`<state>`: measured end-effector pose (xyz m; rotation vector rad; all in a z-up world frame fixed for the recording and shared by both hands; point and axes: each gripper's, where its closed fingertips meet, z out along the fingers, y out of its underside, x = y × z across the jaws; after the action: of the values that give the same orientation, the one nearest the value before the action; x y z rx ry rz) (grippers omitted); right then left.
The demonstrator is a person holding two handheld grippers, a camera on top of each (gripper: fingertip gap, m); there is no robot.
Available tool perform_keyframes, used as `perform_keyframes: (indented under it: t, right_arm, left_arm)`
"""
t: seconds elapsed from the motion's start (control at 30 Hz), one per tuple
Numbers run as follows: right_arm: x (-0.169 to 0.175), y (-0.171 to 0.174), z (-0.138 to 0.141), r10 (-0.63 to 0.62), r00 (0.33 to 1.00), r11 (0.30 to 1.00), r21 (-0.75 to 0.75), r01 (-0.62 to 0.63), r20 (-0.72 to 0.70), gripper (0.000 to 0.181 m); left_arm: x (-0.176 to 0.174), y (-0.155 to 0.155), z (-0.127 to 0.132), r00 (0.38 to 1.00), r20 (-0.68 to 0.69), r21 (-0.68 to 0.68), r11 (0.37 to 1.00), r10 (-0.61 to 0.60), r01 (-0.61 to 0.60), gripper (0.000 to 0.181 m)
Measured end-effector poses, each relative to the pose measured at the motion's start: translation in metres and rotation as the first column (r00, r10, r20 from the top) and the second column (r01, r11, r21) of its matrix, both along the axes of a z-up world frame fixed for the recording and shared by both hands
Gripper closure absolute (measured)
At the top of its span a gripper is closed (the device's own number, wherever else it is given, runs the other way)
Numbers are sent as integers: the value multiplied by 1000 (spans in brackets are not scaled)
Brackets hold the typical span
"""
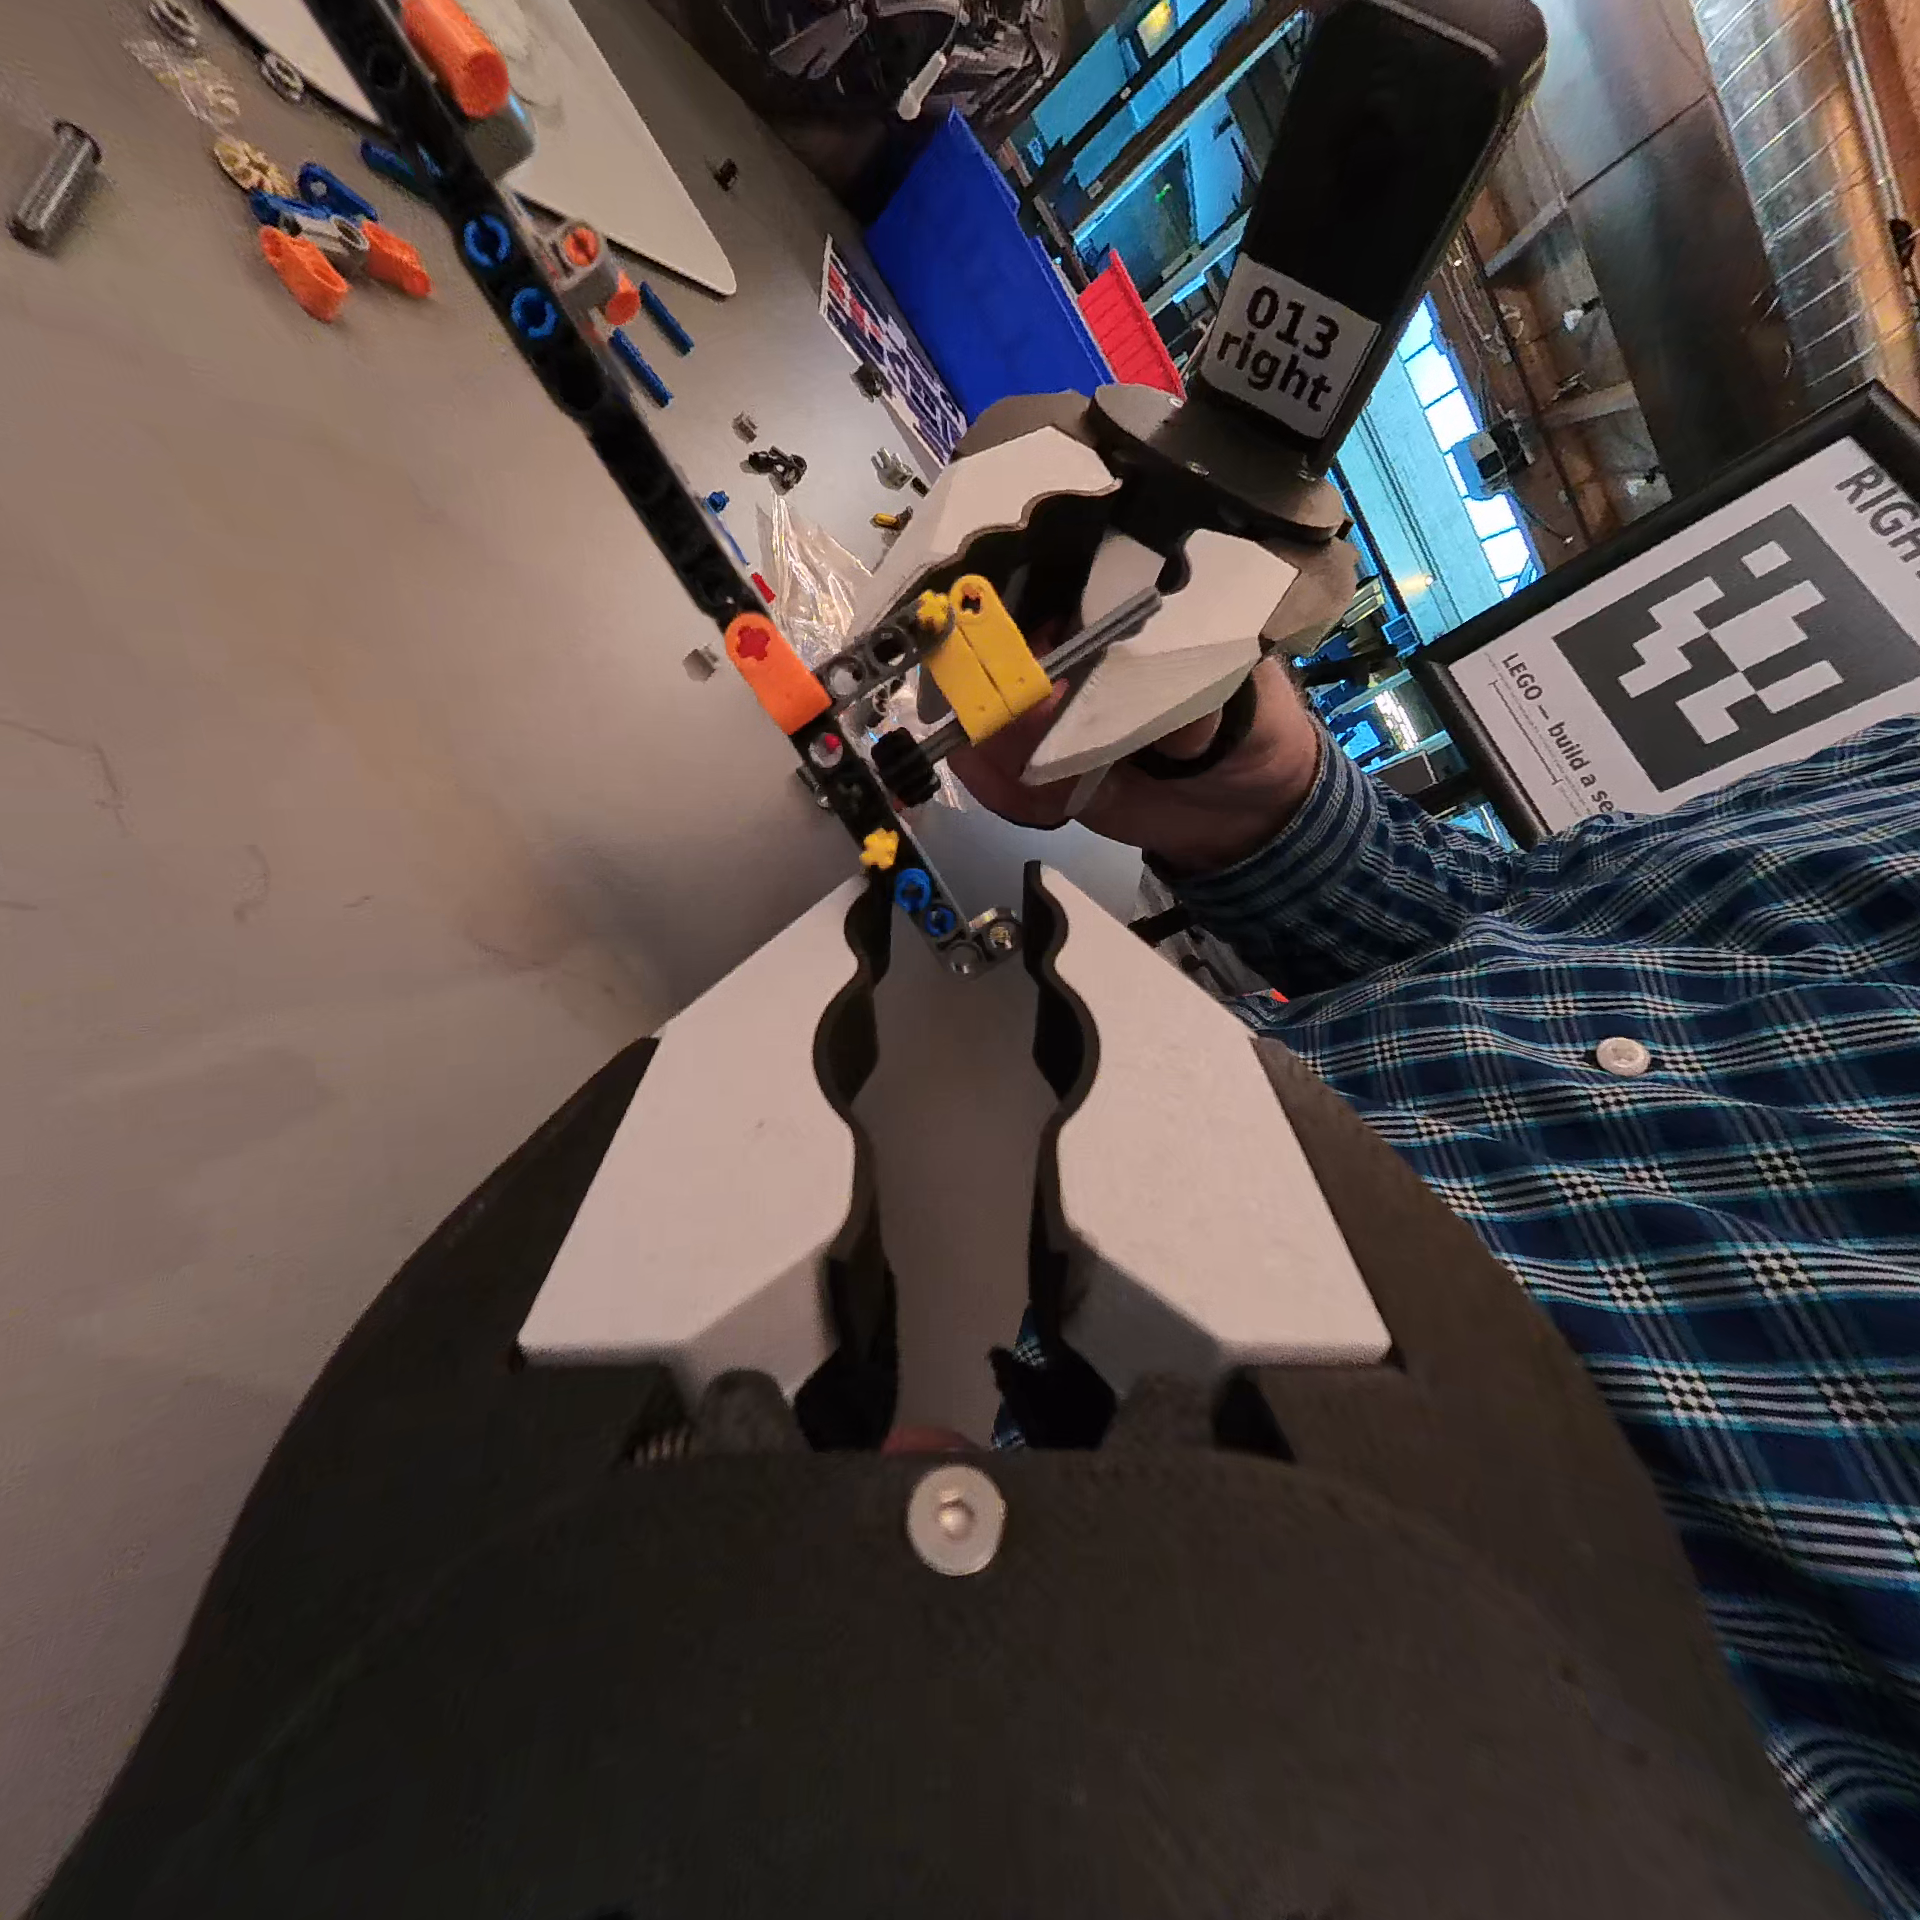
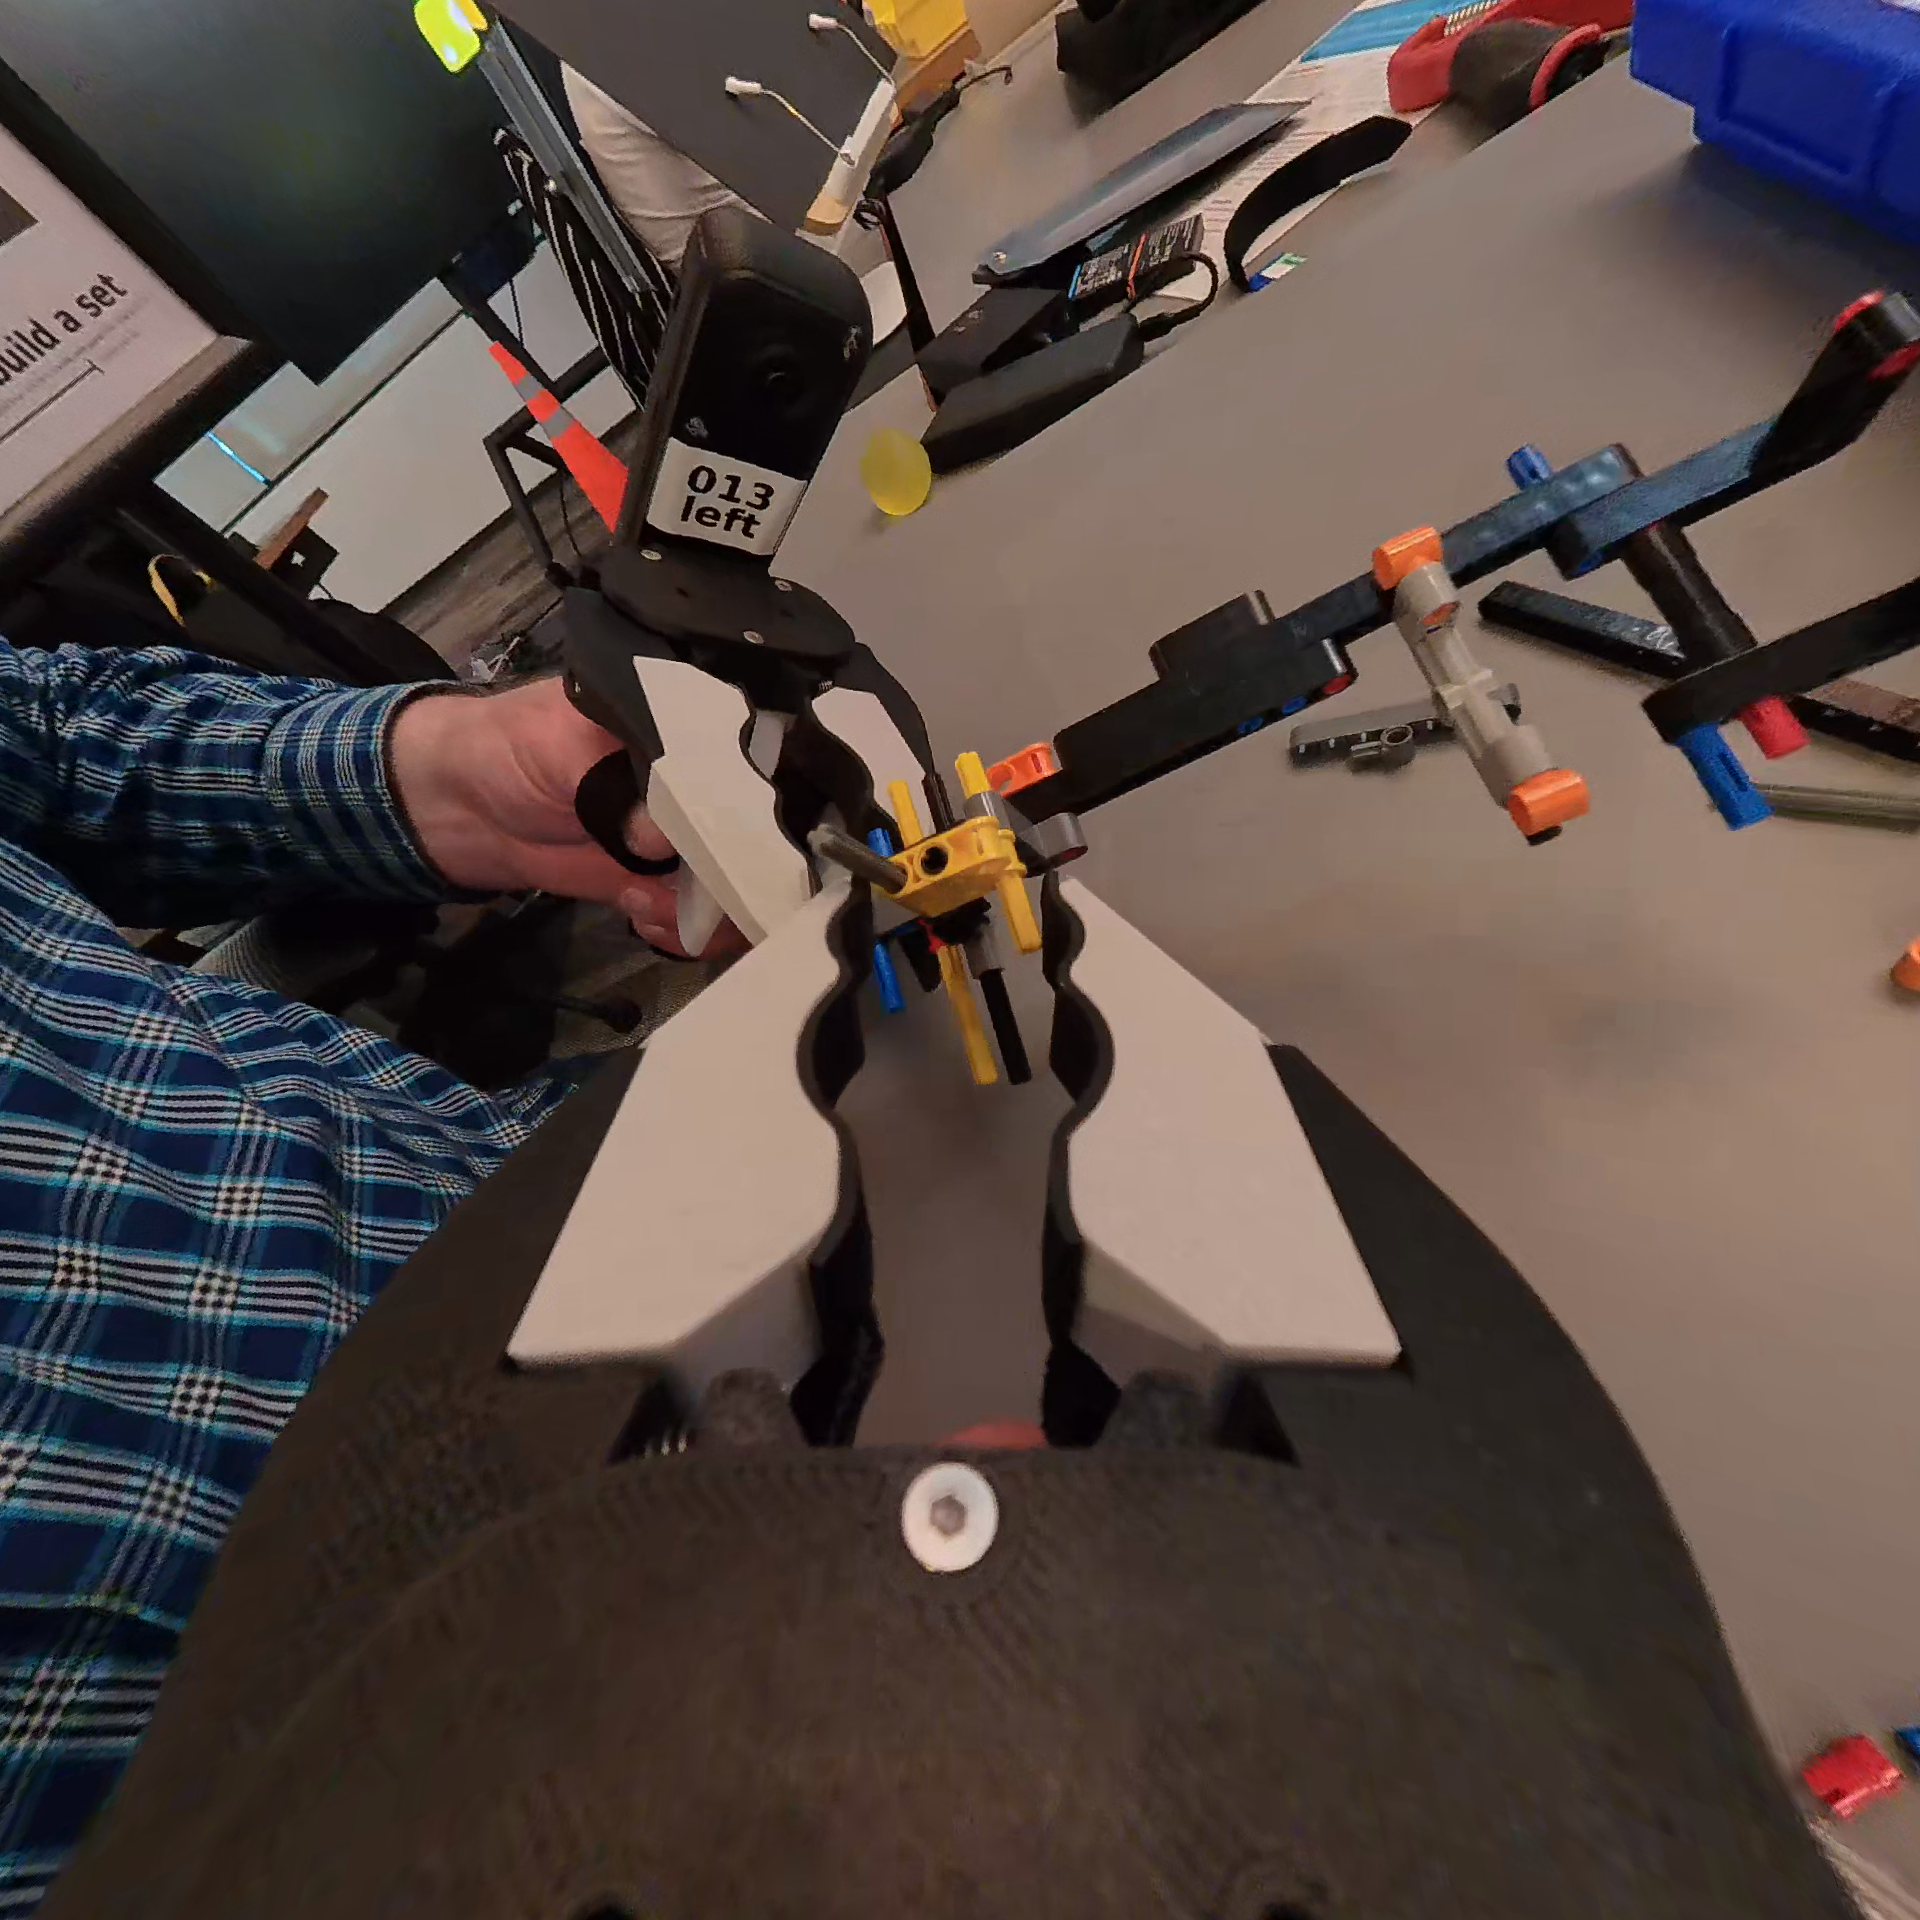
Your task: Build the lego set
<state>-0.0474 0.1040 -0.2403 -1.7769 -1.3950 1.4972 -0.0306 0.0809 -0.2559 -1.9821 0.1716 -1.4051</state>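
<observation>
A long black lego beam assembly [image 1: 623, 436] with orange and blue pins runs from the top left down to my left gripper [image 1: 951, 883]. The gripper is shut on its near end, at a grey corner piece [image 1: 977, 940]. My right gripper [image 2: 951, 899] is shut on a yellow connector [image 2: 951, 857] with yellow, black and grey axles through it. It holds the connector against the same end of the beam [image 2: 1195, 707]. In the left wrist view the right gripper [image 1: 987, 686] holds the yellow part [image 1: 987, 665] just above my fingertips. The left gripper [image 2: 831, 821] shows beside it in the right wrist view.
Loose orange and blue parts [image 1: 332, 249], a metal cylinder [image 1: 52, 182] and a white sheet [image 1: 613, 177] lie on the grey table [image 1: 260, 727]. A blue bin [image 2: 1787, 114] stands at the back. Loose black beams [image 2: 1590, 623] and a red piece [image 2: 1849, 1771] lie to the right. A plaid sleeve [image 2: 156, 1195] is close by. My left and right fingertips are right by each other.
</observation>
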Motion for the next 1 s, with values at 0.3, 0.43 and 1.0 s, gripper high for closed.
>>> perform_keyframes:
  t: [0.3,0.43,1.0]
  right_arm:
    - [14,6,-3,9,996,992,126,-21,91,135]
    - [19,35,17,-58,994,958,286,29,95,135]
    - [16,256,134,-582,809,446,801,400,-79,144]
  left_arm:
    - [-11,-8,-14,1000,-21,-85,996,-18,16,161]
    - [-14,-10,-24,999,-29,-131,991,-28,24,161]
    - [-42,-18,-43,983,-182,-187,982,-6,-28,122]
